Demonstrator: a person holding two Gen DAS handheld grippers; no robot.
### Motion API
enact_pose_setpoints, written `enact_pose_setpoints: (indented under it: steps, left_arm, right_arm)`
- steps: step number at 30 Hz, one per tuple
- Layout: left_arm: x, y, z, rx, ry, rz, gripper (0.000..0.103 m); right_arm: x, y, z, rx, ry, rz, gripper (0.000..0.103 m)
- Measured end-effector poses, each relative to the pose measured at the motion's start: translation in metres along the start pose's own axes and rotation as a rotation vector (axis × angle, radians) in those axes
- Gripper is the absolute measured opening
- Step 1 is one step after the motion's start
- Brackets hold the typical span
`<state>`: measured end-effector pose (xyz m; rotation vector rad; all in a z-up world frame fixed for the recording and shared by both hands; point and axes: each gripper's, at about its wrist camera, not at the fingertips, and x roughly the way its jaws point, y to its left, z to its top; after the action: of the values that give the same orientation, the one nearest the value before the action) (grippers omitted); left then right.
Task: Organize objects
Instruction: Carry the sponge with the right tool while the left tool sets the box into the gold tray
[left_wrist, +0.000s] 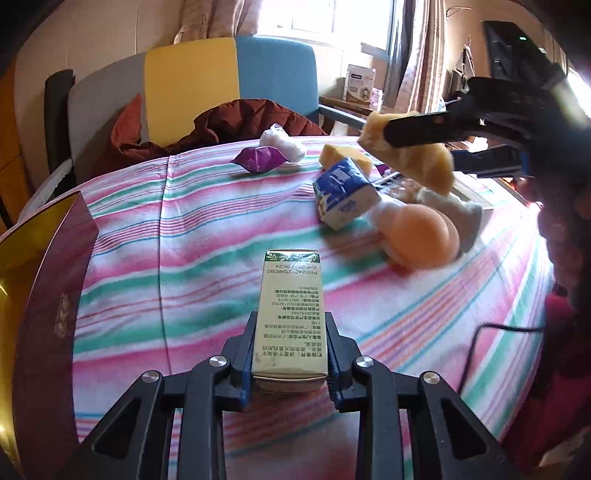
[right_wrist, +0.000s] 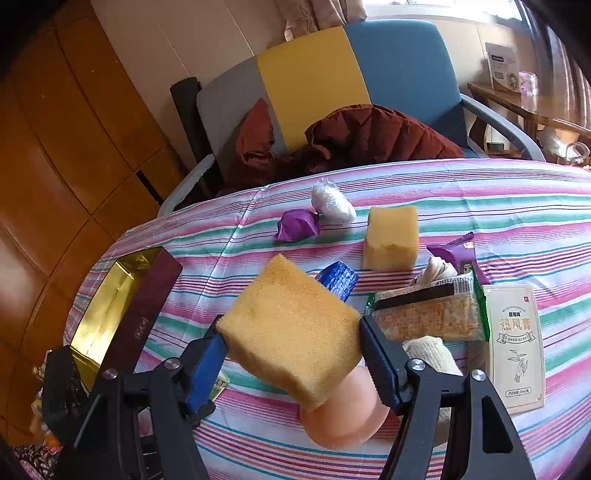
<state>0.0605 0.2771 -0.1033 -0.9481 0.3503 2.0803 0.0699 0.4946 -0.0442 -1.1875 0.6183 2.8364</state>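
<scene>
My left gripper (left_wrist: 290, 328) is shut on a green-and-cream carton (left_wrist: 290, 314) and holds it above the striped tablecloth (left_wrist: 184, 229). My right gripper (right_wrist: 291, 332) is shut on a yellow sponge (right_wrist: 291, 328) and holds it in the air; it also shows in the left wrist view (left_wrist: 410, 151) at the upper right. A dark red box with a gold inside (right_wrist: 122, 310) lies open at the table's left edge, also in the left wrist view (left_wrist: 44, 295). A second yellow sponge (right_wrist: 391, 238) lies on the table.
On the cloth lie a blue-and-white carton (left_wrist: 345, 195), a peach ball (right_wrist: 343, 417), a purple wrapper (right_wrist: 297, 225), a white wad (right_wrist: 332, 203), a cracker pack (right_wrist: 428, 314), a cream box (right_wrist: 515, 343) and a purple sachet (right_wrist: 458, 254). A chair with a red jacket (right_wrist: 369, 136) stands behind.
</scene>
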Motion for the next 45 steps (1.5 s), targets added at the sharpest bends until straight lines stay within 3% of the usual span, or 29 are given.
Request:
enact_pose_setpoints:
  steps: [5,11,18,22,27,34,45]
  left_arm:
    - [-0.019,0.013,-0.008,-0.083,0.004,-0.056,0.03]
    - [-0.061,0.019,-0.004,-0.08,-0.084,-0.054,0.03]
    - [-0.097,0.06,0.004,-0.161,-0.138,-0.01,0.03]
    - [-0.109,0.094,0.0,-0.199,-0.14,0.057,0.03]
    - [-0.112,0.146,-0.012,-0.285,-0.105,0.14,0.03]
    - [-0.103,0.226,-0.009,-0.371,0.003,0.232,0.03]
    - [-0.056,0.325,0.005,-0.453,0.181,0.349,0.03]
  right_arm:
    - [0.001,0.003,-0.002,-0.014,0.003,-0.007,0.071]
    - [-0.001,0.009,-0.001,-0.043,-0.013,0.005,0.071]
    - [-0.005,0.024,-0.004,-0.108,-0.043,0.04,0.071]
    - [-0.007,0.035,-0.007,-0.149,-0.055,0.09,0.071]
    - [-0.004,0.043,-0.013,-0.164,-0.044,0.133,0.071]
    - [0.003,0.066,-0.027,-0.198,-0.008,0.122,0.071]
    - [0.024,0.173,-0.03,-0.276,0.064,0.262,0.071]
